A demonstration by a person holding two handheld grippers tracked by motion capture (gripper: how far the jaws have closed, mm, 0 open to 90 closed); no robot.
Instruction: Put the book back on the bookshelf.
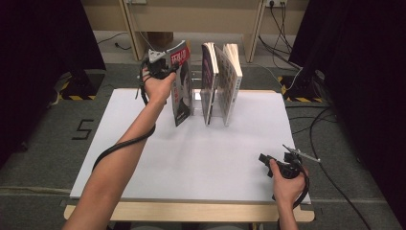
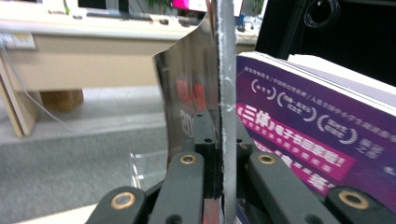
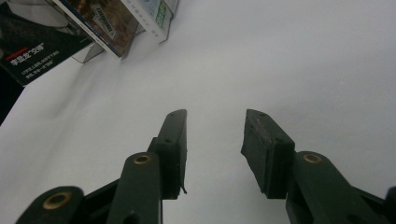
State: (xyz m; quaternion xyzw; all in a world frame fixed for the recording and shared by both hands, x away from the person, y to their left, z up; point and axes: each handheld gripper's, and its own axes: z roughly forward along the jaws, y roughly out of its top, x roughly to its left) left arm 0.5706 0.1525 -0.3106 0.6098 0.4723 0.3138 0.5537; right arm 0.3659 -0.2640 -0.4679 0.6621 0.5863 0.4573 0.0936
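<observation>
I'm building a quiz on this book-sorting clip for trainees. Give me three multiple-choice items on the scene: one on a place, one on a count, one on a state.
1. Where does the right gripper sit?
A. near the front right of the white board
B. at the far left corner
C. on top of the books

2. How many books or magazines stand at the far side of the white board?
A. one
B. three
C. five

3. What is the left gripper doing?
A. hanging open over bare board
B. lying on the floor
C. clamped on the top edge of the red-titled magazine

Answers:
1 A: the high view shows it low at the right, over the board.
2 B: the magazine, the purple-covered book and the white book stand there.
3 C: the left gripper view shows its fingers pinching the thin magazine.
</observation>
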